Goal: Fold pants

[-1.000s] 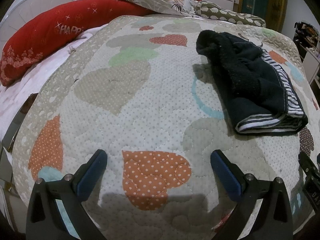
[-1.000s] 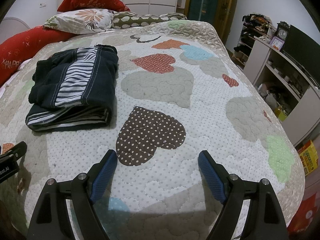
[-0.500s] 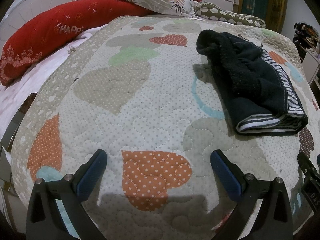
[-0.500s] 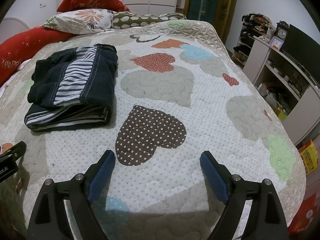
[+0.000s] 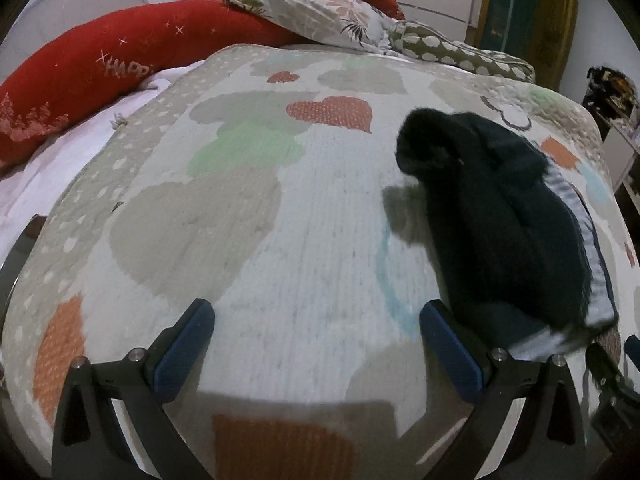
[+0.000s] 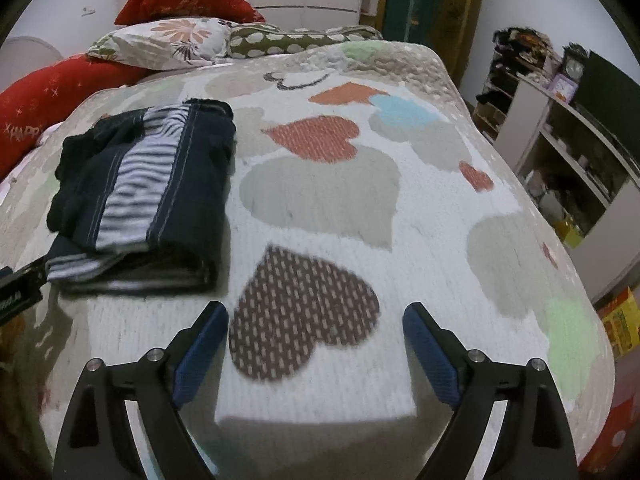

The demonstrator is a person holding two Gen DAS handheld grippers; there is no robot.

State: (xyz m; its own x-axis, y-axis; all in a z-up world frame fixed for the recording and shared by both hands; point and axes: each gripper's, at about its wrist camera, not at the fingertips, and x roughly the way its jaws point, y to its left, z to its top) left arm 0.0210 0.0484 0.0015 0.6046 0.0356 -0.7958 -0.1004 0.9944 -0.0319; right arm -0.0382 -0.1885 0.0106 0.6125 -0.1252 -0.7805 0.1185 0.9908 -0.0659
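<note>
My left tool point(image 5: 316, 344) hangs with its jaws spread wide and nothing between them; my right tool point(image 6: 316, 344) is just the same, empty and gaping; the pants point(image 6: 144, 196) lie in a folded bundle on the quilt point(image 6: 320, 200), near the left tool's right finger. The fold looks done, I judge; the risk now is that finger snagging the loose near edge and dragging the layers apart, since the dark top layer already sits lumpy.

A home bedroom: a bed under a heart-patterned quilt point(image 6: 320, 200). Pillows point(image 6: 168, 42) pile at its far end. Cluttered white shelves point(image 6: 560, 168) stand beside the quilt.
</note>
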